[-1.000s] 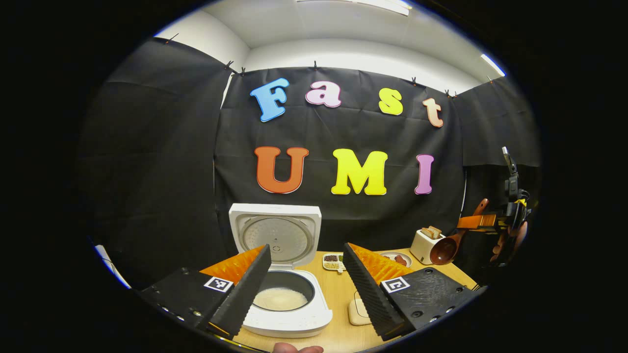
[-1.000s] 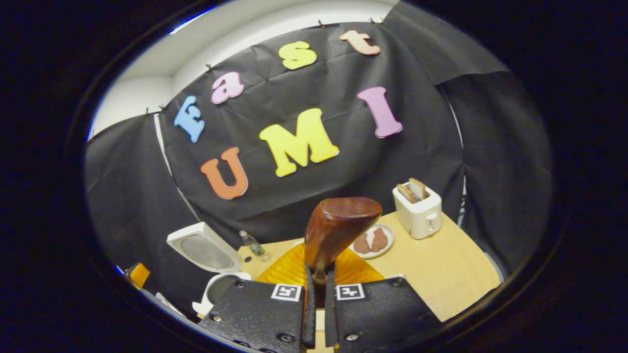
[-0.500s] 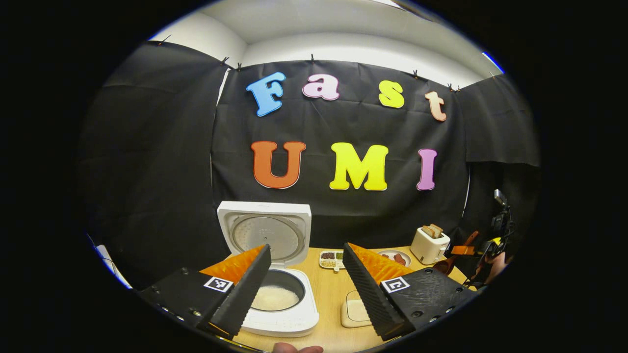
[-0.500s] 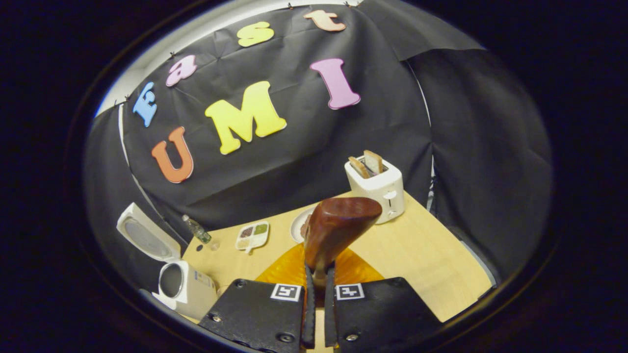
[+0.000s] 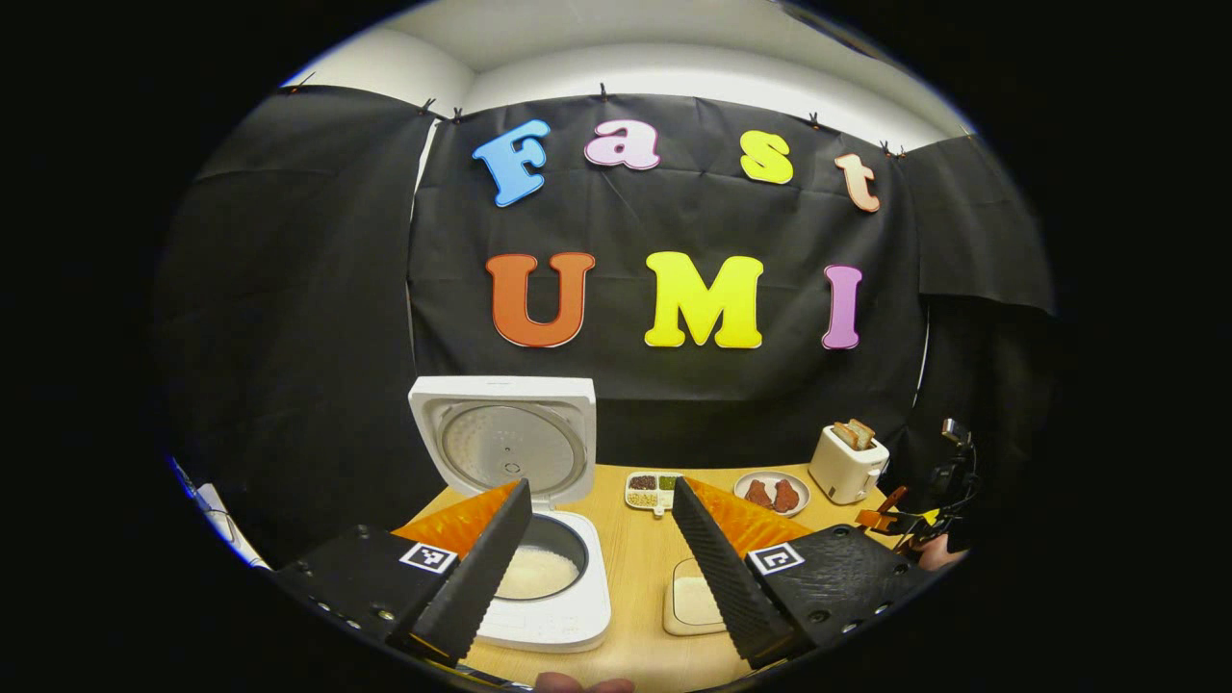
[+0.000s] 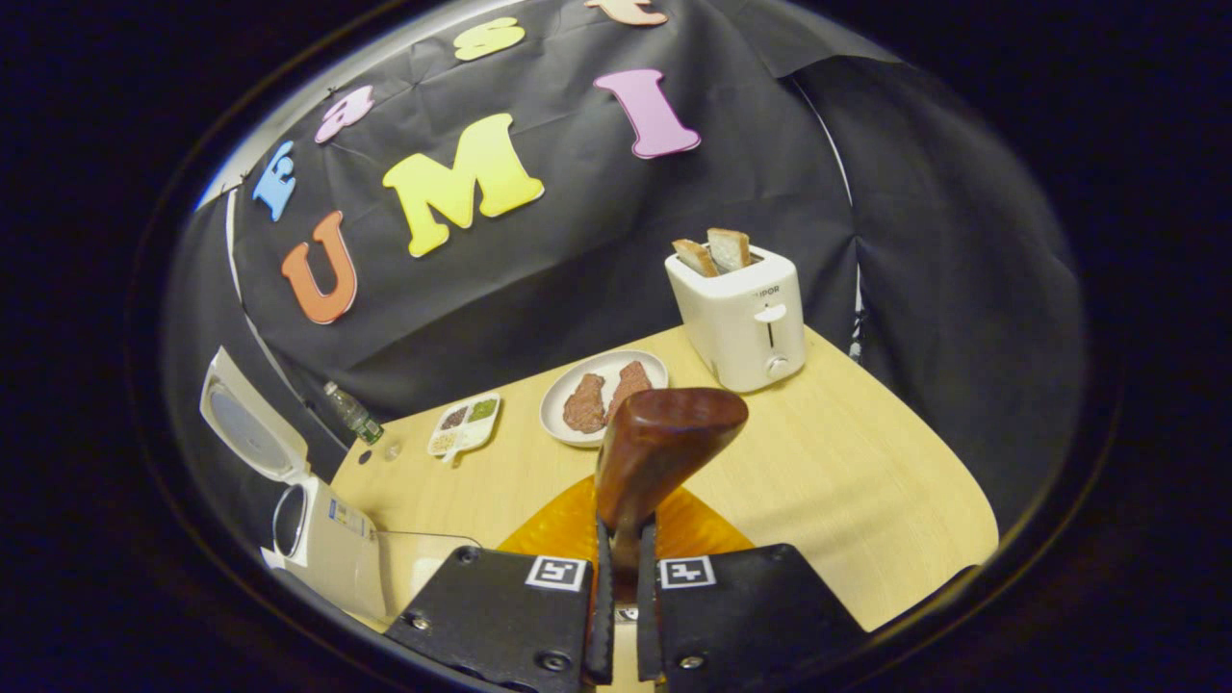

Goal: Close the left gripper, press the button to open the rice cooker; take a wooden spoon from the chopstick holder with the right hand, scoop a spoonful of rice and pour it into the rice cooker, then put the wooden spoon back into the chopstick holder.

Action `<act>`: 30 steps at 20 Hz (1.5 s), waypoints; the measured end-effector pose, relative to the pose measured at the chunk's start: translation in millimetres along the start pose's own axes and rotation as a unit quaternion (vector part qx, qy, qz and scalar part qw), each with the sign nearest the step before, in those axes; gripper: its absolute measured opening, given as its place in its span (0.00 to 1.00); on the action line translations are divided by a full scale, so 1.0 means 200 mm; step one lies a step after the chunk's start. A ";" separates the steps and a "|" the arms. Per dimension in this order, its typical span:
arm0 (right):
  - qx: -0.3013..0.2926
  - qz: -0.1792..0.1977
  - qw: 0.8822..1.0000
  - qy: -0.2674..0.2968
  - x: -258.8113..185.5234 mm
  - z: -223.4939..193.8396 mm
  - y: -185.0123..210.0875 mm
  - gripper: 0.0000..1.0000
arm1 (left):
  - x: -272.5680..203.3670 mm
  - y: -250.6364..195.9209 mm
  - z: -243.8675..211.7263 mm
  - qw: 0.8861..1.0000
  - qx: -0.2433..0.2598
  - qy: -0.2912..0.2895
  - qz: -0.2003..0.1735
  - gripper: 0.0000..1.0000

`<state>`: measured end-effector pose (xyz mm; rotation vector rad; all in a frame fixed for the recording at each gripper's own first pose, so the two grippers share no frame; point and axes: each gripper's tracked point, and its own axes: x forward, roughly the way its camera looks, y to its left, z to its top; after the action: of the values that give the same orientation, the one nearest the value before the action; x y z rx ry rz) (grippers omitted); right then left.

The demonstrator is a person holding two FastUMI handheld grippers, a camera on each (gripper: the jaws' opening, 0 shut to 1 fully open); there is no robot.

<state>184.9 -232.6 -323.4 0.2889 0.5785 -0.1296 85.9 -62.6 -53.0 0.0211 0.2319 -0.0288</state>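
Wooden spoon (image 6: 664,452) sits pinched between the two fingers of my right gripper (image 6: 617,616), its handle clamped in the narrow slot and its bowl rising above the fingertips, over the pale table (image 6: 847,481). My left gripper (image 5: 602,558) is spread wide with nothing between its fingers, held above the table in front of the rice cooker (image 5: 544,587). That cooker's lid (image 5: 505,443) stands up open, and white rice (image 5: 535,582) lies in the pot. Beside it is a shallow square container (image 5: 695,604); what it holds I can't quite make out. Farther back stand a divided dish (image 5: 650,489), a plate of meat (image 6: 604,397) and a toaster (image 6: 739,313) with two slices sticking up.
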 end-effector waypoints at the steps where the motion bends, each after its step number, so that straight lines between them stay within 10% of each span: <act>1: -0.001 0.001 1.000 0.003 0.02 -0.02 -0.01 0.15 | -0.01 -0.01 0.00 1.000 0.003 0.001 -0.001 0.94; 8: -0.007 0.007 1.000 -0.005 0.02 -0.03 -0.02 0.28 | -0.02 -0.12 0.00 1.000 0.001 0.005 -0.021 0.95; 14: -0.042 -0.028 0.998 -0.041 -0.11 0.13 -0.04 0.83 | -0.04 -0.11 0.03 0.999 -0.010 -0.008 -0.032 0.94; 24: -0.077 -0.050 0.985 -0.145 -0.59 0.64 0.12 0.97 | 0.06 0.07 0.34 0.997 -0.032 -0.067 -0.034 0.84; 30: -0.101 -0.041 0.975 -0.195 -0.90 0.77 0.35 1.00 | 0.25 0.31 0.52 0.996 -0.043 -0.079 0.001 0.94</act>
<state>130.2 -204.9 -84.9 0.0372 0.2098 -0.1994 160.5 -3.5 36.8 -0.0657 0.0740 -0.0184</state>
